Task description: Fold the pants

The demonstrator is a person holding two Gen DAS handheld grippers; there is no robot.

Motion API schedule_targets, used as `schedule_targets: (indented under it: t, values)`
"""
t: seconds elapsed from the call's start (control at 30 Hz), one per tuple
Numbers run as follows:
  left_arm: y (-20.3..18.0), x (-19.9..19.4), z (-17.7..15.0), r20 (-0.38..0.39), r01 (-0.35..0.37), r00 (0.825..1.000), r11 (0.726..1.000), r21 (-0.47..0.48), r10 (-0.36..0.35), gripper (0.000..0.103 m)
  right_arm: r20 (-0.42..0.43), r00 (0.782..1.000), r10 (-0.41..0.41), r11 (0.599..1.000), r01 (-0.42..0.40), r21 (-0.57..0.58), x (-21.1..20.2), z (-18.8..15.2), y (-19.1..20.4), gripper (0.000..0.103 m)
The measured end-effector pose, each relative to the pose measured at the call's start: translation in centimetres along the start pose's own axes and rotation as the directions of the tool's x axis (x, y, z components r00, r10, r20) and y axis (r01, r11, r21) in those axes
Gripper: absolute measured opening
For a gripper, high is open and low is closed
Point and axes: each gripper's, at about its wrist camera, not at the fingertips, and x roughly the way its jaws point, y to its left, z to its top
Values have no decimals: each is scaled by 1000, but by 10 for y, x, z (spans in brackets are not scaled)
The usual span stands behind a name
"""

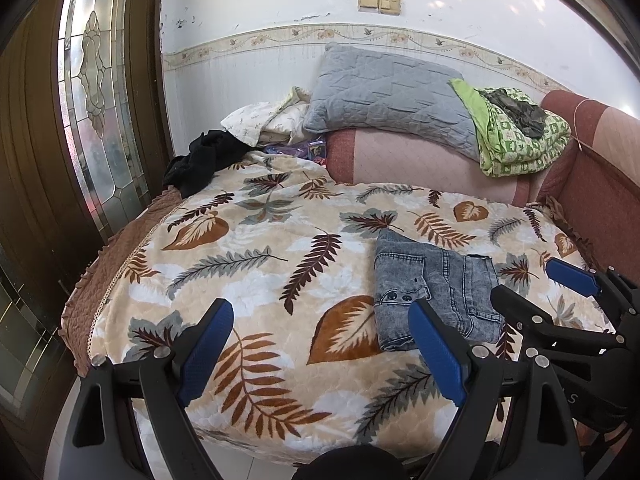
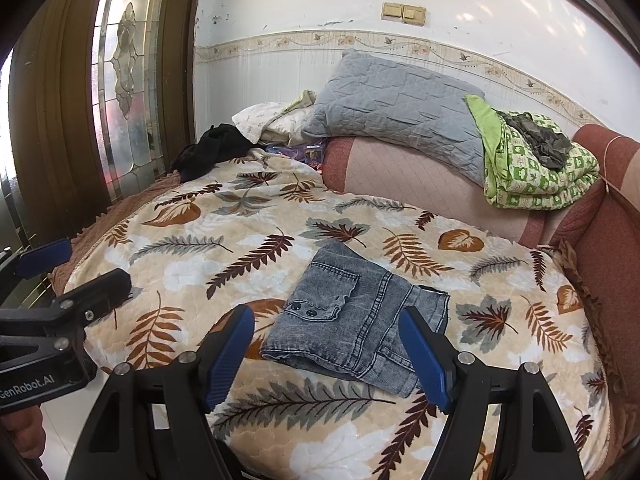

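Note:
Grey-blue denim pants [image 1: 432, 292] lie folded into a compact bundle on the leaf-patterned blanket [image 1: 256, 248], towards its right side; they also show in the right wrist view [image 2: 356, 320]. My left gripper [image 1: 320, 328] is open and empty, held above the blanket's near edge, left of the pants. My right gripper [image 2: 326, 336] is open and empty, just in front of the pants' near edge, not touching them. The right gripper also shows at the right of the left wrist view [image 1: 536, 280]. The left gripper shows at the left of the right wrist view [image 2: 80, 268].
A grey pillow [image 1: 384, 96] and a green patterned quilt [image 1: 520, 136] rest on a pink padded bolster [image 1: 400, 160] at the back. Black clothing [image 1: 200, 160] lies at the back left. A glass-panelled door [image 1: 96, 92] stands at the left.

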Motion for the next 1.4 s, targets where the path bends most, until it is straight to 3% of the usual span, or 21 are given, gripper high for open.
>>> schedule_targets:
  t: [0.7,1.4]
  values:
    - [3,19,-7,-58,30,998,999,11,-29,89,-29,1000,-10,1000,11,12,16,2,5,78]
    - [4,21,-7,-71,17,997,999,39,-15,89,-31,1000,3,1000,-3,11,22,7,13,78]
